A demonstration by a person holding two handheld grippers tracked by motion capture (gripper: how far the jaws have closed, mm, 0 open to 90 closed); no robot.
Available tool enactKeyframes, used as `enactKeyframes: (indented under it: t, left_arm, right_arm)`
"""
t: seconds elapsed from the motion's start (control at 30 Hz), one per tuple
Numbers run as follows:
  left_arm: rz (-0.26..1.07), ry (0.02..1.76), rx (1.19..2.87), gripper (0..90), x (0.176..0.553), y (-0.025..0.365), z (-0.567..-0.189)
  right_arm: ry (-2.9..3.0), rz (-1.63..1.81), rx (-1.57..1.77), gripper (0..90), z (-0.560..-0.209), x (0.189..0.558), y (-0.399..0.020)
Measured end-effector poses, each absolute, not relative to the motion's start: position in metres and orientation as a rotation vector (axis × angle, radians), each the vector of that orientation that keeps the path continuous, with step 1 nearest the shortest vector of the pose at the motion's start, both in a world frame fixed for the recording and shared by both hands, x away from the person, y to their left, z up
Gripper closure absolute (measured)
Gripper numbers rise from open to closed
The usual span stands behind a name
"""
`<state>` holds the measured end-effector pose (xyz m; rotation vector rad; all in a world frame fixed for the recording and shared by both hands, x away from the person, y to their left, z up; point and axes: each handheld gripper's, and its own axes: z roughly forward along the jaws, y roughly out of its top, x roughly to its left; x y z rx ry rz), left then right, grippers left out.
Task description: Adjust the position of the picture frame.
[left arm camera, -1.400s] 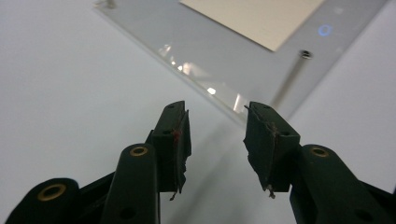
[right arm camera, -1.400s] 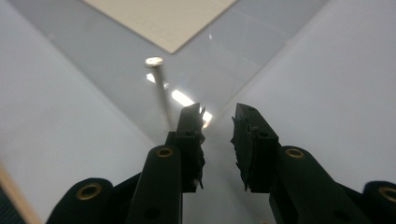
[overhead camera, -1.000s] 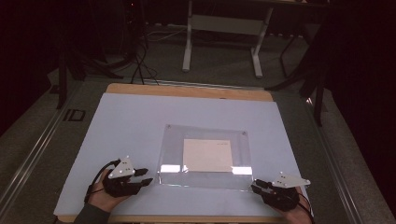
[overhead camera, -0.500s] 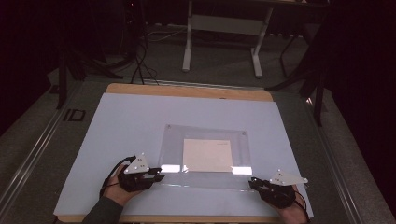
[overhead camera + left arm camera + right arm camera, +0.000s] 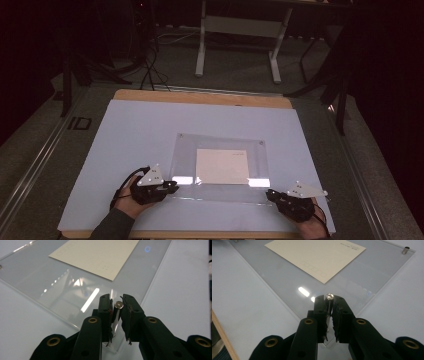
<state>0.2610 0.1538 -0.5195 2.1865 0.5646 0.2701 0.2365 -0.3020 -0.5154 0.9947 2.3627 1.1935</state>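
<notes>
The left gripper (image 5: 116, 311) clamps a metal pin (image 5: 118, 305) at the clear panel's (image 5: 220, 150) near-left corner. The right gripper (image 5: 329, 305) clamps the near-right corner pin (image 5: 329, 296).

A clear plastic sheet (image 5: 220, 167) lay flat on the pale blue table cover (image 5: 135, 135), and a cream card (image 5: 222, 166) sat in its middle. The left gripper (image 5: 170, 188) was at the near left corner of the sheet, and the right gripper (image 5: 270, 194) was at the near right corner. Beyond the table stood a white metal frame (image 5: 237, 35) on the dark floor (image 5: 240, 75).
</notes>
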Motion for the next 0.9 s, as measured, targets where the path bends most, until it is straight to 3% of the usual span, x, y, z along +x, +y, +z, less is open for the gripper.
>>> enactKeyframes:
  t: [0.3, 0.9]
  left_arm:
    - [0.294, 0.556, 2.205, 84.4, 0.262, 0.152, -0.520]
    - [0.402, 0.471, 2.214, 83.6, 0.249, 0.145, -0.508]
  right_arm:
    - [2.348, 1.158, 0.985, 85.0, -0.516, 0.234, -0.298]
    - [2.270, 1.118, 0.948, 84.5, -0.510, 0.244, -0.294]
